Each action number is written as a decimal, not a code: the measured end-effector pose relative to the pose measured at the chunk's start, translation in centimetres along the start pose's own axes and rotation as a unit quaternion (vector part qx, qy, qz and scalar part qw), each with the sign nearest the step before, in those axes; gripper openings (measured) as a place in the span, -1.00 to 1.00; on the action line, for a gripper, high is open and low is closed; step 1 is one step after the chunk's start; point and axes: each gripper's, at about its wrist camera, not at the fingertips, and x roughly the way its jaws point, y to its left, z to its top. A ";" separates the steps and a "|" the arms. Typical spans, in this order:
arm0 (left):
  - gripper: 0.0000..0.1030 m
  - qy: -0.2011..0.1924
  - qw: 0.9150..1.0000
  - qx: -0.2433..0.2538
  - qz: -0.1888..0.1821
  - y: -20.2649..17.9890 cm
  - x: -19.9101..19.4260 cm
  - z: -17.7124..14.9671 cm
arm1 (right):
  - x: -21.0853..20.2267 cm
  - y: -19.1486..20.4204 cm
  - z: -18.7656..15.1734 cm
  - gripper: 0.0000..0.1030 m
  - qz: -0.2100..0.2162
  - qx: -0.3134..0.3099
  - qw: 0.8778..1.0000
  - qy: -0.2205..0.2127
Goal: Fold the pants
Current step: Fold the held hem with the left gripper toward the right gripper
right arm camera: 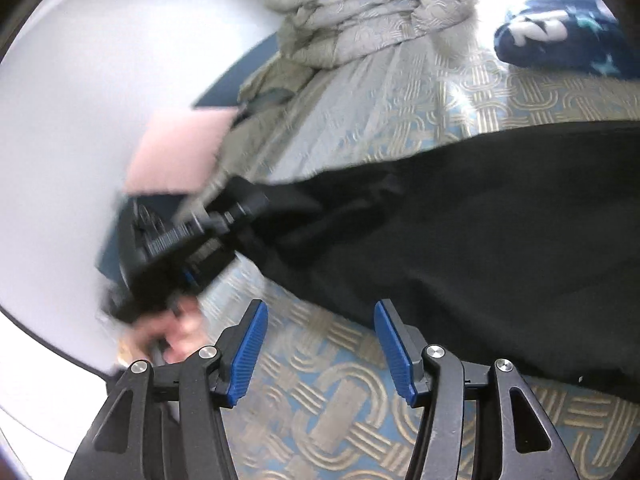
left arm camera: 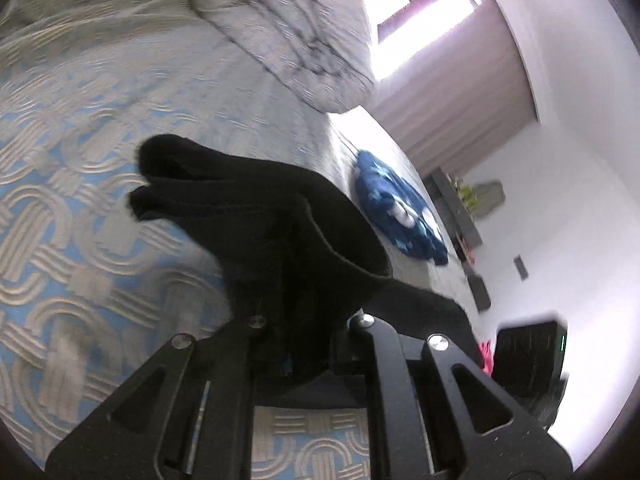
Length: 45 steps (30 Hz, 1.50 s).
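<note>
Left gripper clamps the black pants above the bedspread; right gripper gapes wide, holding nothing.

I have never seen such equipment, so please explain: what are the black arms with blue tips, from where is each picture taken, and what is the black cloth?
Each picture comes from a small camera on a hand-held gripper, looking along its two fingers. A person holds one in each hand. The left gripper is shut on the black pants, lifting one end above the patterned bed cover. The right gripper is open and empty; its blue pads hover over the bed cover beside the pants. A crumpled duvet and a blue garment also lie on the bed.
</note>
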 end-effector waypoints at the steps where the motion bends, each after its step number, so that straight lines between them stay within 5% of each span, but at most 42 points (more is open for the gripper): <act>1: -0.75 0.005 1.000 0.009 -0.001 -0.7 0.5 -0.2 | -0.1 -0.3 1.0 0.22 0.015 0.019 1.000 -0.001; 9: -0.75 0.057 0.995 0.076 -0.023 -4.4 4.5 -2.3 | 3.7 -1.9 8.3 0.52 0.073 0.097 0.989 0.087; 14: -0.75 0.074 0.992 0.086 -0.049 -4.8 6.5 -3.1 | 6.1 -2.5 10.4 0.54 0.017 0.067 0.988 0.141; 21: -0.68 0.099 0.990 0.087 -0.058 -5.1 8.2 -3.7 | 6.4 -3.6 10.1 0.54 -0.010 0.025 0.986 0.166; 29: -0.50 0.108 0.982 0.136 -0.078 -7.5 9.0 -4.1 | 3.7 -4.1 9.5 0.58 0.039 -0.011 0.985 0.165; 35: -0.50 0.140 0.964 0.181 -0.134 -9.5 9.9 -5.8 | 3.1 -4.9 9.8 0.59 -0.007 -0.044 0.982 0.186; 40: -0.50 0.155 0.962 0.179 -0.136 -9.1 10.5 -6.7 | 3.6 -6.8 11.0 0.59 -0.025 -0.023 0.983 0.179; 43: -0.50 0.154 0.963 0.174 -0.140 -8.9 10.5 -6.8 | 3.7 -7.6 11.1 0.22 -0.010 -0.008 0.985 0.171; 44: -0.50 0.150 0.963 0.172 -0.144 -8.8 10.4 -6.8 | 3.8 -7.6 11.1 -0.22 -0.010 -0.006 0.986 0.166; 45: -0.50 0.147 0.963 0.170 -0.148 -8.8 10.4 -6.7 | 3.8 -7.9 11.2 -0.36 -0.008 0.000 0.987 0.162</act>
